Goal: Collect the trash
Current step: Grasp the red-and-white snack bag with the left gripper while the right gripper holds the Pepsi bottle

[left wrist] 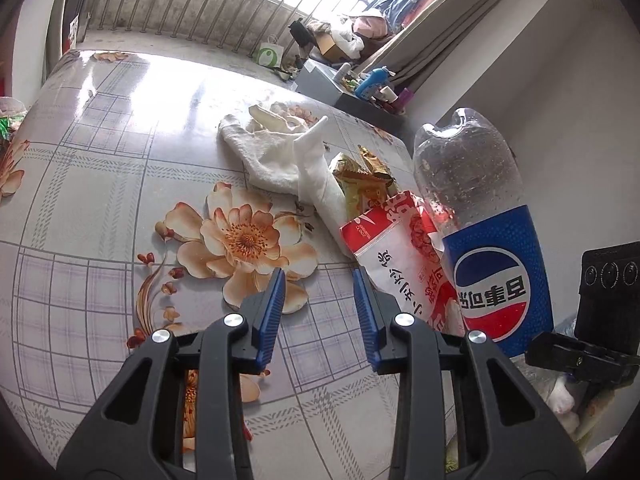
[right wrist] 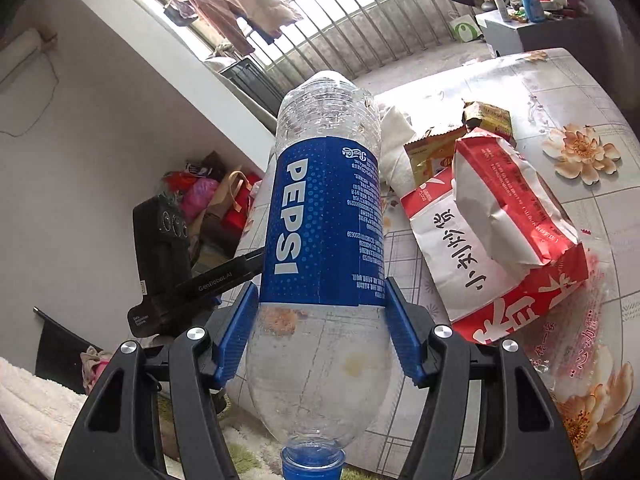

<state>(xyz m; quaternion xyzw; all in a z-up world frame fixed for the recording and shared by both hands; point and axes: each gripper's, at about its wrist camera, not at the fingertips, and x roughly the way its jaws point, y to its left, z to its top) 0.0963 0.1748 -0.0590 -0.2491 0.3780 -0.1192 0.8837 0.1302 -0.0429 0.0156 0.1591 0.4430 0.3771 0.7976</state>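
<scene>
— What does the right gripper (right wrist: 320, 328) hold?
— The Pepsi bottle (right wrist: 324, 216), clamped between its pads, cap toward the camera.
— And the left gripper (left wrist: 320, 308)?
— Parted, empty; the red-and-white bag (left wrist: 404, 256) lies just ahead, to its right.

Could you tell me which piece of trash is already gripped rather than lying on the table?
The Pepsi bottle, clamped cap-down in the right gripper; the red-and-white bag lies on the table.

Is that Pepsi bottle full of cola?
No, the Pepsi bottle in the right gripper is clear and empty, showing only droplets inside.
</scene>
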